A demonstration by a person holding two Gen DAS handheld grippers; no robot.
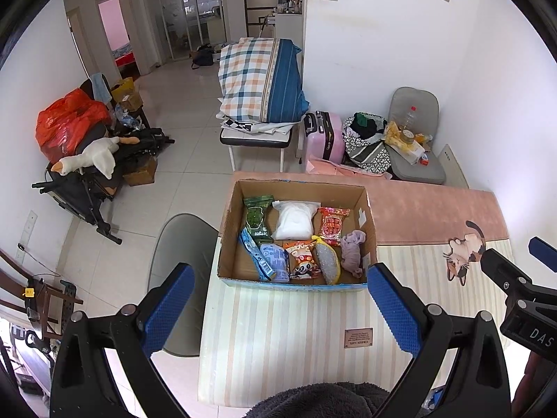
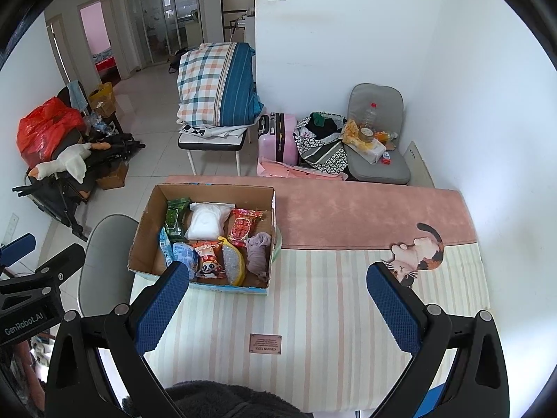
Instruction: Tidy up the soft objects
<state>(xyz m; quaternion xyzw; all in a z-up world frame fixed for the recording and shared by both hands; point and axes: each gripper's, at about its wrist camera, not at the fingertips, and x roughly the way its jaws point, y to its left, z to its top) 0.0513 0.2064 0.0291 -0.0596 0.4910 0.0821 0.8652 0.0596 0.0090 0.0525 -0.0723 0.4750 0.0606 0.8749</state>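
Observation:
An open cardboard box (image 1: 367, 216) stands on the striped table mat (image 1: 278, 331). It holds a white soft pack (image 1: 294, 223), a green packet (image 1: 256, 216), a red packet (image 1: 330, 224), blue packets (image 1: 271, 261), an orange snack bag (image 1: 303, 257), a yellow-edged sponge (image 1: 327, 261) and a mauve cloth (image 1: 351, 250). My left gripper (image 1: 280, 285) is open and empty, above the table in front of the box. My right gripper (image 2: 278, 285) is open and empty, to the right of the box (image 2: 142, 230). The right gripper also shows in the left wrist view (image 1: 522, 278) at the right edge.
A pink runner (image 1: 435, 209) and a cat picture (image 1: 464, 254) lie on the table's far side. A grey chair (image 1: 181, 244) stands left of the table. Behind are a bench with a plaid pillow (image 1: 257, 80), a pink suitcase (image 1: 323, 136), a cluttered grey chair (image 1: 414, 139) and a plush goose (image 1: 90, 156).

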